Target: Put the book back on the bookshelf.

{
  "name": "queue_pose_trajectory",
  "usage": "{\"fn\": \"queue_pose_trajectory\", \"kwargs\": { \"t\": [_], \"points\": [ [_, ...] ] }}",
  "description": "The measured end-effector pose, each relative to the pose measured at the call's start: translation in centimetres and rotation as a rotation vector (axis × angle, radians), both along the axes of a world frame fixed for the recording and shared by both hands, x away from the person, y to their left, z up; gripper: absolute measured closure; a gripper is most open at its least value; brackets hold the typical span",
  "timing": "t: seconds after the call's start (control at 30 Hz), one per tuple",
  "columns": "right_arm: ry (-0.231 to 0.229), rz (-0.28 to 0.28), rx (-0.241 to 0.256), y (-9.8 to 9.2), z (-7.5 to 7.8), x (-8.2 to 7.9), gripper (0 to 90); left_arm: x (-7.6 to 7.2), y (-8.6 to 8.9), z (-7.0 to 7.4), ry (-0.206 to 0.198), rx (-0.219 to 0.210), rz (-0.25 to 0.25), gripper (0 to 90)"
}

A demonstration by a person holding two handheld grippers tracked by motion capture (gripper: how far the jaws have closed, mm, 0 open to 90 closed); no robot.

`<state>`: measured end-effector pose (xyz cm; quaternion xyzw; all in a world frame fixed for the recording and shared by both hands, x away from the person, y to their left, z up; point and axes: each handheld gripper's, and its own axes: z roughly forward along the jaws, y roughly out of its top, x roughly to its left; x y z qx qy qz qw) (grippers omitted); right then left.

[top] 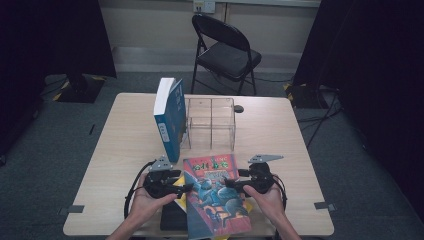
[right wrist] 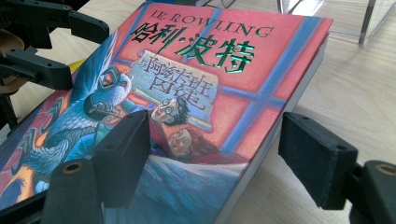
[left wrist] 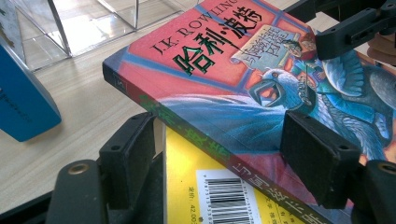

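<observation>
Black jaws of our left gripper (top: 186, 188) stand apart, straddling the spine edge of the red book (top: 215, 192): in the left gripper view one jaw sits over the cover and the other beside the spine, neither pressing on it. Our right gripper (top: 229, 183) is likewise released, its jaws spread across the book's opposite long edge, one above the cover and one off over the table (top: 125, 145).

We see the red book lying face up at the near edge of the table, resting on a yellow book (left wrist: 196, 186) whose barcode shows beneath it. Just beyond stands a clear acrylic rack (top: 211, 123), and leaning against its left side is an upright blue book (top: 170, 117). Past the table stands a black folding chair (top: 226, 52).
</observation>
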<state>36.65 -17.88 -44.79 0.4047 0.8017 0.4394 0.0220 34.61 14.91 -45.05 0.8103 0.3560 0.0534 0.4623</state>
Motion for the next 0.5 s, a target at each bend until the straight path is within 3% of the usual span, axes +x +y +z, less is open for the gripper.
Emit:
{"fn": "queue_pose_trajectory", "kwargs": {
  "t": [0.23,0.5],
  "points": [
    [0.03,-0.003,0.018,0.08,-0.21,0.18,22.1,0.11,0.09,-0.04,0.005,-0.002,-0.005,26.5],
    [-0.017,-0.028,-0.01,0.17,0.3,-0.26,29.8,0.14,-0.01,-0.16,0.013,-0.016,0.001,26.4]
  ]
}}
